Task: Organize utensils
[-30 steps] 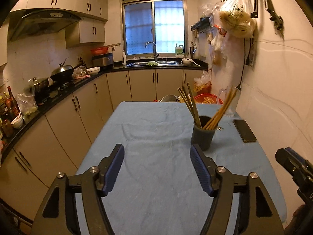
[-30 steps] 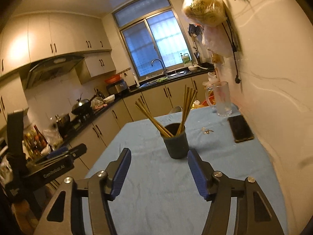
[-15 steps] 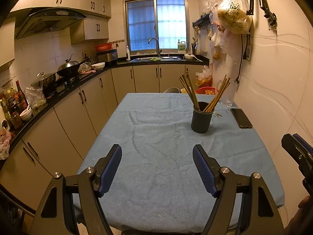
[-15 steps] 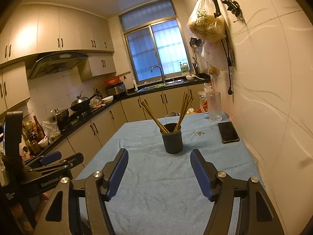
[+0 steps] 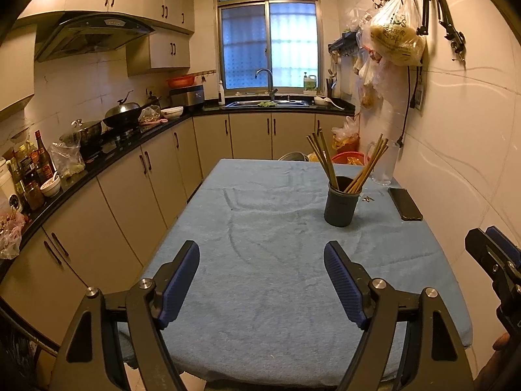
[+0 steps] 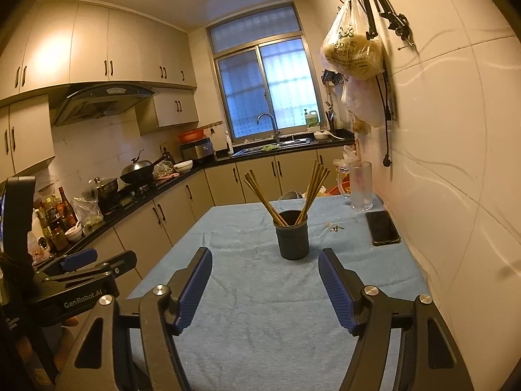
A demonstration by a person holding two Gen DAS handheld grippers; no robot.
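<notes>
A dark cup [image 5: 340, 203] holding several wooden chopsticks [image 5: 322, 159] stands on the blue table cloth [image 5: 260, 260], toward the far right. It also shows in the right wrist view [image 6: 292, 238], with the chopsticks [image 6: 314, 189] fanned out in two bunches. My left gripper [image 5: 262, 254] is open and empty above the near part of the table, well short of the cup. My right gripper [image 6: 265, 262] is open and empty, just in front of the cup. The right gripper's side shows at the left wrist view's right edge [image 5: 495, 260].
A black phone [image 6: 381, 227] lies by the right wall, with a clear glass jug [image 6: 359, 185] behind it and small bits [image 6: 335, 227] on the cloth. Kitchen cabinets and a cluttered counter [image 5: 97, 163] run along the left. Bags [image 6: 353, 52] hang on the right wall.
Both grippers have pulled back and up from the cup, so more of the table shows. Both stay open and empty.
</notes>
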